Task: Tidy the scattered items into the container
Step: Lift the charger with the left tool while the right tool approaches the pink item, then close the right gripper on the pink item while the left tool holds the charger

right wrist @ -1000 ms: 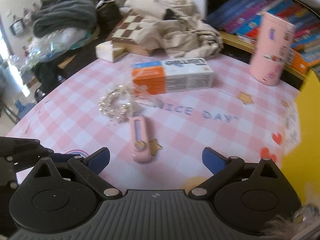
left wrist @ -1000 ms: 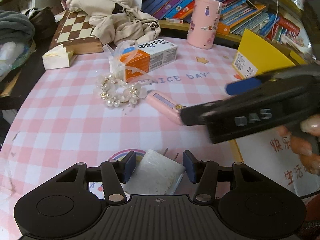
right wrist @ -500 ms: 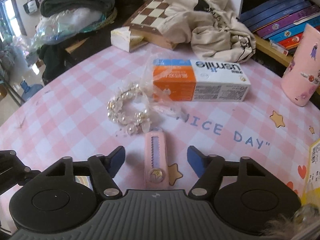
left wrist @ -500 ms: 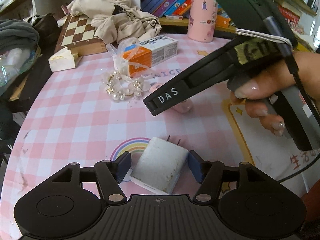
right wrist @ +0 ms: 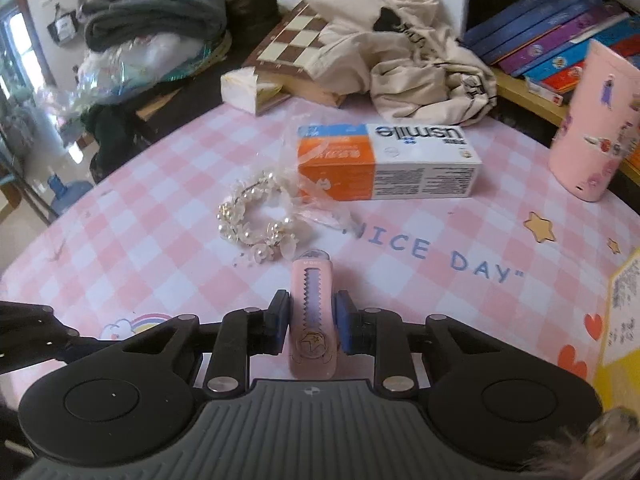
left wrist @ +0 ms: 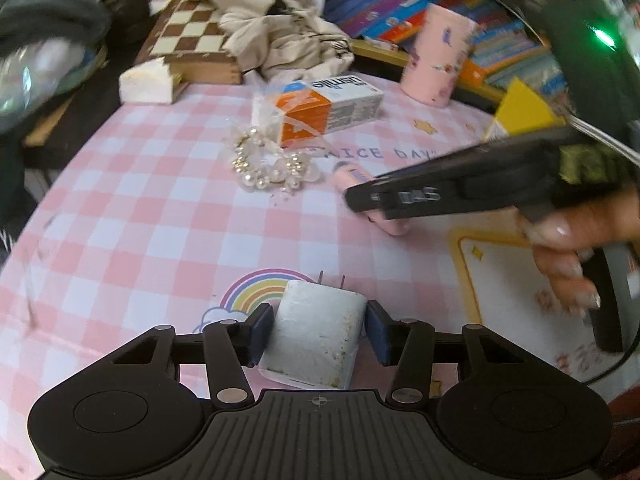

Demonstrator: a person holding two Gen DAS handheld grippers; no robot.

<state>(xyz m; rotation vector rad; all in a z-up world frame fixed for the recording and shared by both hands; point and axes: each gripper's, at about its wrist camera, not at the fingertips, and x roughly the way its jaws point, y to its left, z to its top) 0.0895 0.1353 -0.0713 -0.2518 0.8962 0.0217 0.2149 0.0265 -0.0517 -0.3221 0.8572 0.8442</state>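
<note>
L gripper (left wrist: 316, 334) pads flank white charger (left wrist: 316, 340), prongs fwd; R gripper (left wrist: 372, 204) over pink case (left wrist: 352, 174).

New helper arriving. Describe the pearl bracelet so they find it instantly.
On the pink checked tablecloth, find the orange-and-white usmile box. Just in front of its orange end lies the pearl bracelet: the only beaded ring, beyond the pink case.

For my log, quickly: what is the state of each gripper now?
Left gripper: closed on the white charger.
Right gripper: closed on the pink case.
</note>
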